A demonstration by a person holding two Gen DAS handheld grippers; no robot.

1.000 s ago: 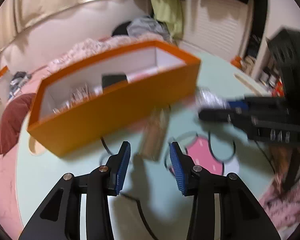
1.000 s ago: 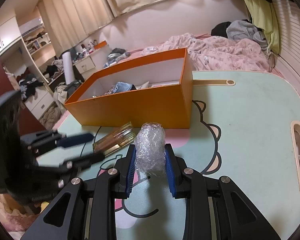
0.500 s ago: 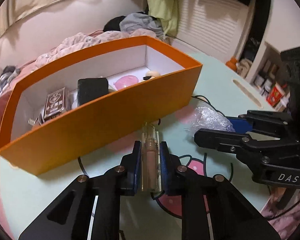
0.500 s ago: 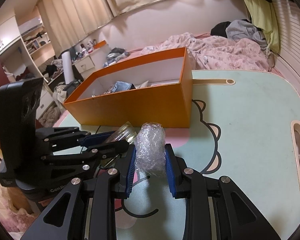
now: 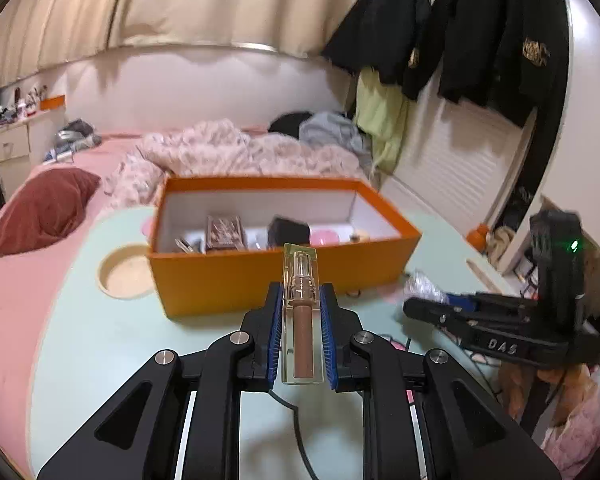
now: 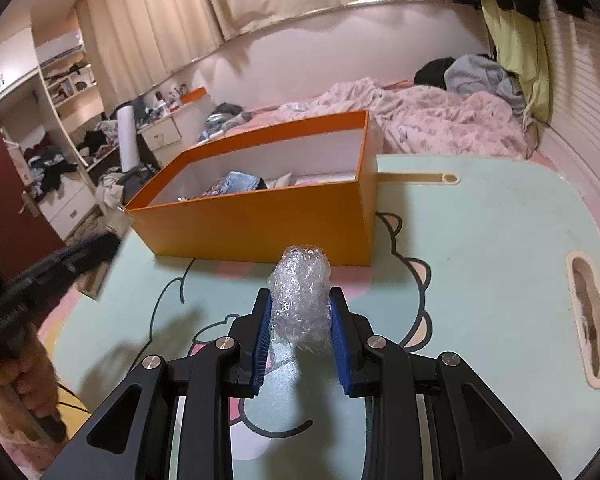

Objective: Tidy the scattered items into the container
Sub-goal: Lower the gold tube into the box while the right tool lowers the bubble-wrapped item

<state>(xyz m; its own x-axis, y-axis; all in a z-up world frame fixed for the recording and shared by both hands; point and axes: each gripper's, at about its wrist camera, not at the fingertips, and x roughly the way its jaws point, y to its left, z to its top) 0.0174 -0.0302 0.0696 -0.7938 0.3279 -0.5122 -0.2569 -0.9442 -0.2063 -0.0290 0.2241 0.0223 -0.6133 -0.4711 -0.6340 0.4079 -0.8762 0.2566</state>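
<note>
Left wrist view: lip gloss tube lifted, drop into the box comes next

Left wrist view shows a clear tube of brownish lip gloss at frame centre, pinched lengthwise by the left gripper and raised off the mint table. Just beyond it sits the orange box, already holding several items. The carry step looks under way; next the tube must clear the near wall before release. Lower centre of the right wrist view, the right gripper squeezes a crinkly bubble-wrap wad, waiting its turn
</note>
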